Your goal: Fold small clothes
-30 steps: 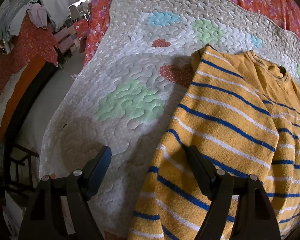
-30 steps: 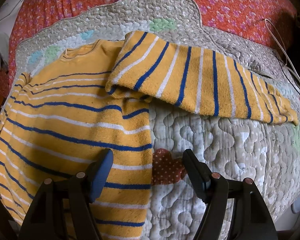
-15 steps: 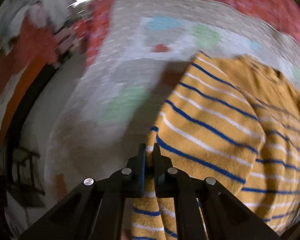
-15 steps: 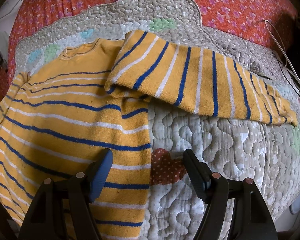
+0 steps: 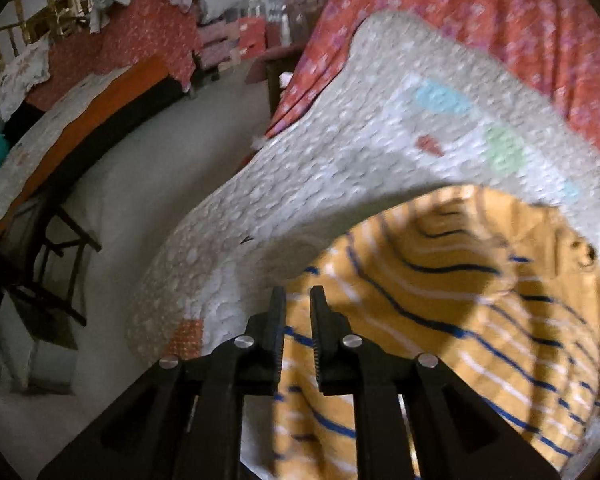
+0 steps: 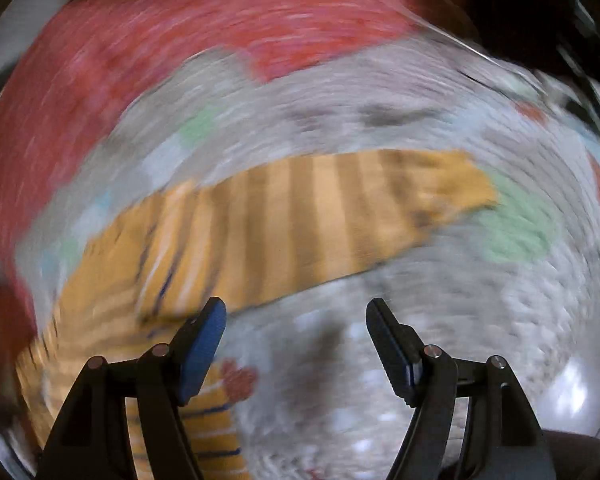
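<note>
The left tongs (image 5: pixel 298 320) stand narrow, and their jaws are opening a little; yellow striped cloth shows in the gap between them, but through the blur it cannot be told for sure that the pads press on it. The small yellow sweater (image 5: pixel 440 320) with blue and white stripes lies on the quilt (image 5: pixel 340 168) on the bed, ahead and to the right of these tongs, its near edge bulged up in a hump just beyond the tips.

The right tongs (image 6: pixel 296 320) stand wide with nothing between them. The sleeve (image 6: pixel 300 220) stretches across the quilt just beyond them, and the sweater's body runs down past their left finger (image 6: pixel 202 344).

The step in hand seems to be the first fold: lifting the left side edge to carry it over the body. Next, the left tongs need a firm pinch on that edge, and the right tongs need to come down onto the sleeve.
</note>
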Motion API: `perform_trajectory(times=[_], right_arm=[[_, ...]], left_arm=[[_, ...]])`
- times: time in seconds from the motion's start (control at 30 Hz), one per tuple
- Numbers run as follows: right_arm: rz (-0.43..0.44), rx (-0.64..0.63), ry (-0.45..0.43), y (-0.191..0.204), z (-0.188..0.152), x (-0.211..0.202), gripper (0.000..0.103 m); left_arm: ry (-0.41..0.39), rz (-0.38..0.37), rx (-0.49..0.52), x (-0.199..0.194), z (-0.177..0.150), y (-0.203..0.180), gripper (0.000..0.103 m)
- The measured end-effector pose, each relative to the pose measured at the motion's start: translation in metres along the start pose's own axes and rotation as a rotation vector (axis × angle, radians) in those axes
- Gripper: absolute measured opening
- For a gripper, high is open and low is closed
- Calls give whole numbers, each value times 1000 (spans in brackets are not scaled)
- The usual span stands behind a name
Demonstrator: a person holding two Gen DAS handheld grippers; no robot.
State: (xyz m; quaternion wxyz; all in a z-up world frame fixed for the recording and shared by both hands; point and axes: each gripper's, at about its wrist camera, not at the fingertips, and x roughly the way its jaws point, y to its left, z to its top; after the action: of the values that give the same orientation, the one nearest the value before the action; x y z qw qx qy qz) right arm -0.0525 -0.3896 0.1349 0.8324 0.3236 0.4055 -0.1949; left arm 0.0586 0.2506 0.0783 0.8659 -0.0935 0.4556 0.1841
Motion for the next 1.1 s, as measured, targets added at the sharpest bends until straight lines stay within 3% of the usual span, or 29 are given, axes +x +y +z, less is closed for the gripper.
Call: perform_trajectory(times=[0.07, 0.17, 0.23, 0.33, 0.47, 0.63, 0.8, 0.9, 1.0, 1.07, 1.1], right_arm=[[1, 160, 31, -32, 14, 7, 79], [75, 254, 89, -47, 31, 29, 79], [51, 281, 71, -51, 45, 39, 76], [30, 257, 79, -45, 63, 49, 6], [-51, 200, 19, -57, 93, 36, 6], [-354, 152, -123, -93, 139, 7, 6], [-373, 167, -71, -103, 146, 5, 19], [-315, 132, -100, -79, 124, -15, 36], [-137, -4, -76, -17, 109, -9, 46], [12, -136, 0, 30, 102, 13, 63], [64, -188, 33, 48, 100, 24, 64]], left_arm=[[-27, -38, 10, -14, -2, -6, 20], [-72, -76, 32, -38, -4, -19, 25], [-80, -122, 49, -51, -7, -31, 37], [-79, -165, 102, -63, -13, -51, 38], [-88, -171, 191, -65, -24, -75, 38], [-48, -192, 241, -55, -35, -99, 38], [8, -236, 293, -41, -37, -119, 38], [30, -282, 341, -33, -21, -138, 43], [57, -352, 396, -18, 4, -167, 56], [68, -375, 436, -4, 19, -190, 56], [71, -379, 460, 4, 28, -202, 56]])
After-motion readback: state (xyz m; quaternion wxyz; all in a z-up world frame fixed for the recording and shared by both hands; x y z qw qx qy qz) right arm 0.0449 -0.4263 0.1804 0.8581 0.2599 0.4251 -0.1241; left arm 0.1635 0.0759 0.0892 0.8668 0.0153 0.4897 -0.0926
